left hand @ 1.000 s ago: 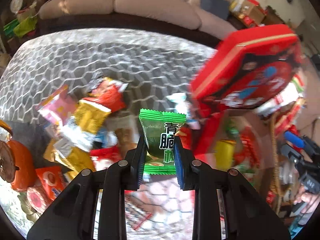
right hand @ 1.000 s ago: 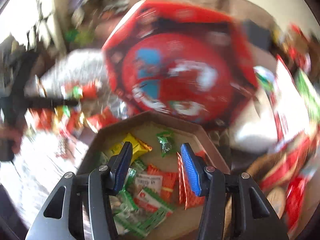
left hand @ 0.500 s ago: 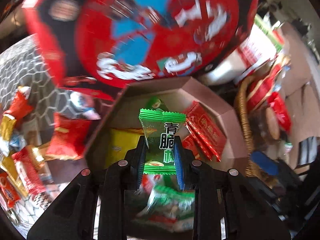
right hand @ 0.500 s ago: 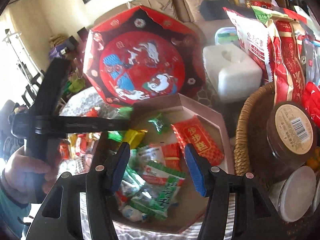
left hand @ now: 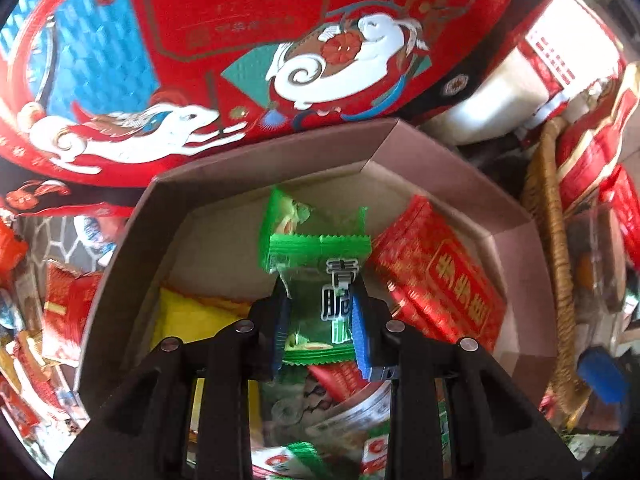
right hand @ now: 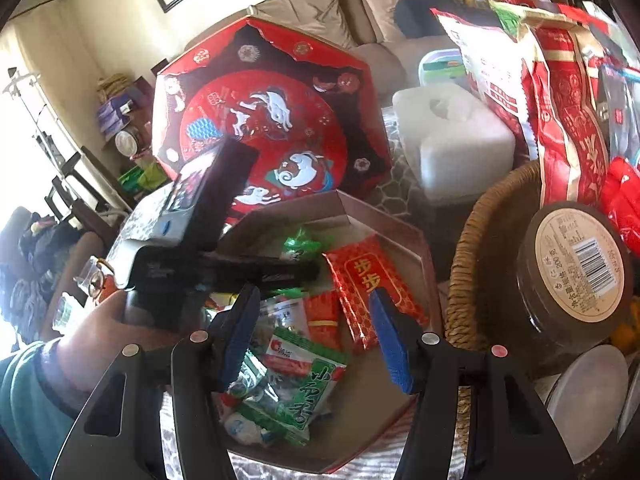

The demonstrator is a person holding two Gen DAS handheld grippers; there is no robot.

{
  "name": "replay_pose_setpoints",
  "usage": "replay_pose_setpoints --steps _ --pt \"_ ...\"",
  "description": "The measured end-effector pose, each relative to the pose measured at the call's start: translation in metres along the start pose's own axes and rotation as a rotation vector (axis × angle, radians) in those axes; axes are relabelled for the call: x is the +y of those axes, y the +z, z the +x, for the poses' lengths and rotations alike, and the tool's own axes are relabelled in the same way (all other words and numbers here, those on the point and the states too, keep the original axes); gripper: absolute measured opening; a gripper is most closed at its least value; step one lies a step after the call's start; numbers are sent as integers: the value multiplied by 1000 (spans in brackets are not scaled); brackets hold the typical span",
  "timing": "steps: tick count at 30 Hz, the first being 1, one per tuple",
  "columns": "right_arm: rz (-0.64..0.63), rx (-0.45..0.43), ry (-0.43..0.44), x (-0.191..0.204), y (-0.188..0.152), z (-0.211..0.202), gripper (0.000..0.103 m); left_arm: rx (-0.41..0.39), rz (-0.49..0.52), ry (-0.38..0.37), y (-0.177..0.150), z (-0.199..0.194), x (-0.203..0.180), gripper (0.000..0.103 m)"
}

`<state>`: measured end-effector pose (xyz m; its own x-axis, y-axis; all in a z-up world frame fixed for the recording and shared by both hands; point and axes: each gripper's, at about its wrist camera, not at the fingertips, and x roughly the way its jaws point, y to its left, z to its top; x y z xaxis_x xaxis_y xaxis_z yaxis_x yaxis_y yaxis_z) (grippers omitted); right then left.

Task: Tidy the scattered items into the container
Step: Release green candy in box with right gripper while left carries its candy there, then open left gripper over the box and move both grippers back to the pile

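My left gripper (left hand: 318,300) points steeply down over the open brown octagonal box (left hand: 460,172) and is shut on a green snack packet (left hand: 320,264) with dark lettering. Beneath it in the box lie a yellow packet (left hand: 188,316), a red-and-gold packet (left hand: 440,284) and several green ones. The right wrist view shows the same box (right hand: 384,216) from the near side, with my right gripper (right hand: 314,312) open above its contents and nothing between its blue pads. A hand (right hand: 100,328) holds the left gripper (right hand: 308,270) over the box from the left.
The red octagonal lid (right hand: 272,112) leans upright behind the box. A wicker basket (right hand: 464,264) with a brown jar (right hand: 576,264) and red bags stands at the right. Behind sits a white block (right hand: 452,132). Loose snacks (left hand: 60,300) lie left of the box.
My left gripper carried the green packet from the scattered pile on the table to above the box and sank toward it. The right gripper rolled and settled over the box, its jaws slightly wider.
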<state>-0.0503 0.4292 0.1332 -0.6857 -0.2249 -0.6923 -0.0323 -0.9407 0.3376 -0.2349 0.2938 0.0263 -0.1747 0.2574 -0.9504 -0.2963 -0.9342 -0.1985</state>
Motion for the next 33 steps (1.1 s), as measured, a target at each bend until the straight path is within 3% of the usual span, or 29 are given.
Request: replay_pose_setpoints --steps 3,5,10,15,19,23,27,33 --pt "0 -2 -1 0 0 -1 59 9 -27 -23 0 -6 3 30" --pt "9 -7 -2 -1 -1 -2 59 -5 -38 -40 -3 -21 8 43" --pt "11 -13 0 -1 -1 -6 60 -113 -44 -111 -19 -91 39 54" --pt "-14 -1 15 10 -3 -2 60 -184 -93 -105 -62 -155 103 57" --pt "-80 3 70 37 -6 -2 60 -229 -197 -26 -101 -185 181 63" --pt "-126 29 148 79 -10 11 60 -211 -310 -2 -147 -184 243 63" --pt "-192 87 154 123 -6 36 60 -184 -375 -16 -183 -172 282 63" --pt "-277 182 177 193 13 90 60 -210 -347 -36 -216 -162 288 63"
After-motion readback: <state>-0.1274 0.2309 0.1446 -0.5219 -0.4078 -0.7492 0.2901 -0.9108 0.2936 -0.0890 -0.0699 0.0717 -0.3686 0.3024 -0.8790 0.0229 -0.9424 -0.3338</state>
